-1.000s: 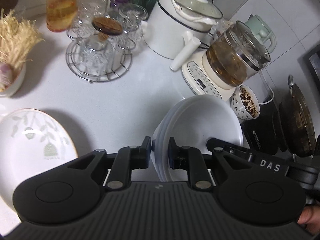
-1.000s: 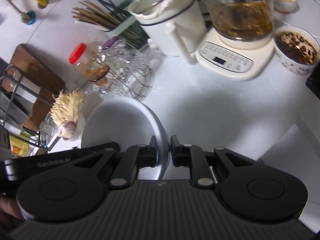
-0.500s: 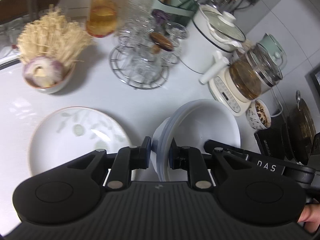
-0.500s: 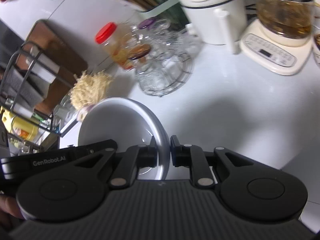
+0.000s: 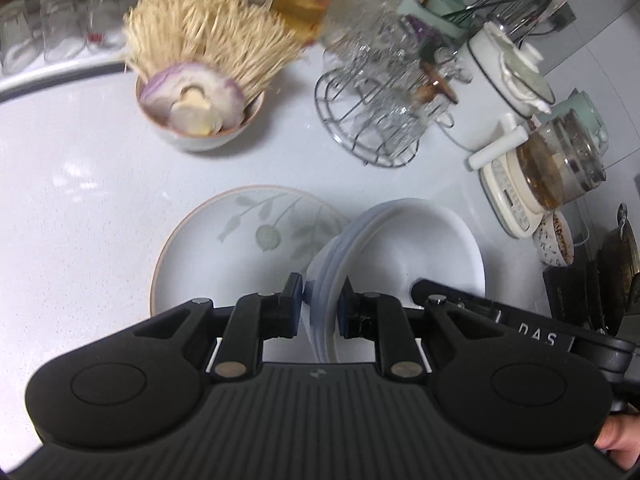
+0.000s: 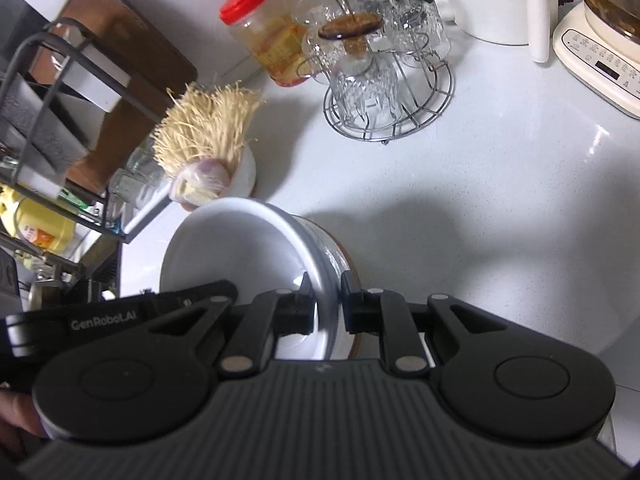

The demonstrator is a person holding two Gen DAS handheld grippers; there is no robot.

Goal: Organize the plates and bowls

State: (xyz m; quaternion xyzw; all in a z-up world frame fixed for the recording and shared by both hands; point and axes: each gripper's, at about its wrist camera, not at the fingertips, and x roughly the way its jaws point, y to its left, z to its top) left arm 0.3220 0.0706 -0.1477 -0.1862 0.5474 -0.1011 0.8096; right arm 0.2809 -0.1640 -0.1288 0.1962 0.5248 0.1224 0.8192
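Observation:
A stack of white deep plates (image 5: 404, 248) hangs tilted between both grippers. My left gripper (image 5: 320, 304) is shut on the stack's near rim. My right gripper (image 6: 326, 304) is shut on the opposite rim of the same stack (image 6: 240, 248). Each wrist view shows the other gripper's black body across the stack, the right gripper's (image 5: 520, 328) and the left gripper's (image 6: 120, 320). A leaf-patterned plate (image 5: 240, 248) with a brown edge lies flat on the white counter. The stack overlaps its right part; whether they touch I cannot tell.
Behind the plate stands a bowl of enoki mushrooms and onion (image 5: 200, 116). A wire rack of glasses (image 5: 380, 120), a white pot (image 5: 508, 80), a glass kettle (image 5: 560, 168) and a patterned cup (image 5: 554, 240) line the back right. A red-lidded jar (image 6: 264, 32) and a metal shelf (image 6: 48, 120) stand left.
Both grippers have carried the white stack across the counter, away from the kettle and towards the mushroom bowl. The leaf plate, earlier off to the left, now lies beneath the stack's edge.

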